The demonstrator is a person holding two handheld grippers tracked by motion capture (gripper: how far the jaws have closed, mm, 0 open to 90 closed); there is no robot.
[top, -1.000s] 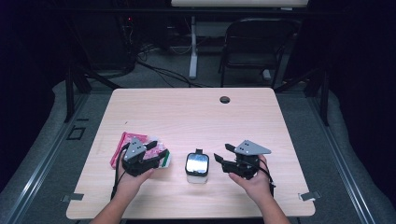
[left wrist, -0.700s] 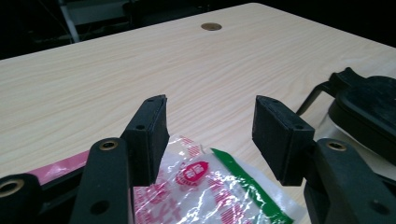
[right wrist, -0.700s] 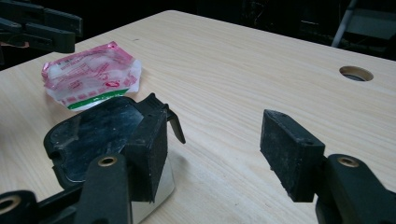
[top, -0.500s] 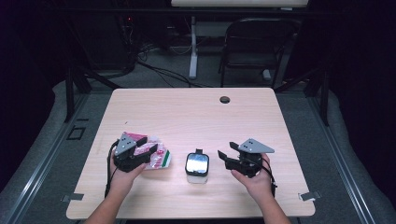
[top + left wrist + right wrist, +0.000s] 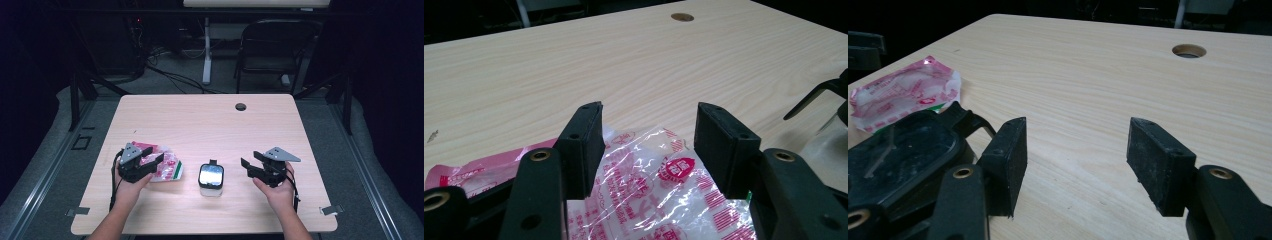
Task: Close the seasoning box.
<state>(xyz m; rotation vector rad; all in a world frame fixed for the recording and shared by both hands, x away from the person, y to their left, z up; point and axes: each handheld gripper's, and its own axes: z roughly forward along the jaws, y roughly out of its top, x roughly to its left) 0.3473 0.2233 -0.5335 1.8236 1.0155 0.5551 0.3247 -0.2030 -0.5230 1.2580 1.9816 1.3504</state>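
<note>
My left gripper [image 5: 153, 158] hovers open over a pile of snack packets [image 5: 167, 166] at the table's front left. In the left gripper view, its jaws [image 5: 649, 117] stand wide apart above a clear packet with red print [image 5: 659, 185], and a pink packet [image 5: 469, 172] lies to the left; the pads touch neither. A small clear container with a black lid [image 5: 211, 178] stands at front centre. My right gripper [image 5: 251, 164] is open to the right of it, held low in a hand. In the right gripper view, its jaws [image 5: 1075, 145] hold nothing, with the black lid [image 5: 898, 150] at their left.
The light wooden table [image 5: 210, 125] has a round cable hole [image 5: 241, 106] near its far edge. A dark chair [image 5: 272, 47] and cables stand on the floor behind the table. The packets [image 5: 908, 92] lie beyond the lid in the right gripper view.
My left gripper has slid left across the packets, uncovering more of the clear packet on its right side. The right gripper has stayed in place.
</note>
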